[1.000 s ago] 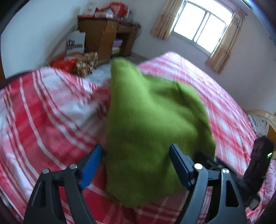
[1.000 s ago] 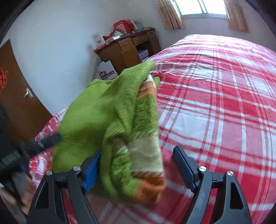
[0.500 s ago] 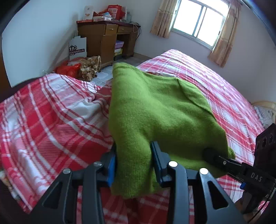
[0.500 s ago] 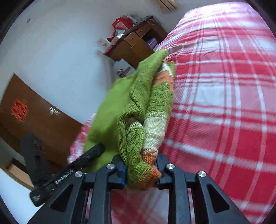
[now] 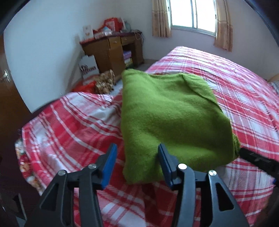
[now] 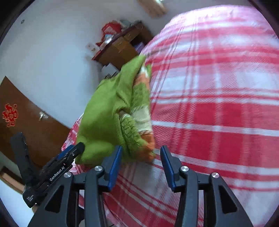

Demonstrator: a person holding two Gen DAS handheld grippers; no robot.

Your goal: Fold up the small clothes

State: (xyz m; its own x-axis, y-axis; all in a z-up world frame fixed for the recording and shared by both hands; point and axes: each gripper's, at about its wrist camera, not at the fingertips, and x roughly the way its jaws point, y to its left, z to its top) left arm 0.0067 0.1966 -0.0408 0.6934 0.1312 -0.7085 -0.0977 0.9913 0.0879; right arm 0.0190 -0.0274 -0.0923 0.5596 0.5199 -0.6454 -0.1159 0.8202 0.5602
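A folded green knit sweater [image 5: 167,118] with orange and cream stripes [image 6: 139,122] lies on the red plaid bed [image 5: 69,122]. My left gripper [image 5: 136,165] is open, its blue pads on either side of the sweater's near left corner, not pinching it. My right gripper [image 6: 141,165] is open just behind the sweater's striped near edge, not holding it. The right gripper's finger also shows at the right edge of the left wrist view [image 5: 258,160], and the left gripper shows at the lower left of the right wrist view [image 6: 52,174].
A wooden desk [image 5: 113,50] with clutter stands by the far wall, with bags [image 5: 97,82] on the floor beside the bed. A window with curtains [image 5: 191,15] is behind. A brown door [image 6: 21,113] is to the left. The bed extends far right.
Both grippers were shut on the sweater half a second ago and have now opened and let it go. The sweater lies folded on the bed.
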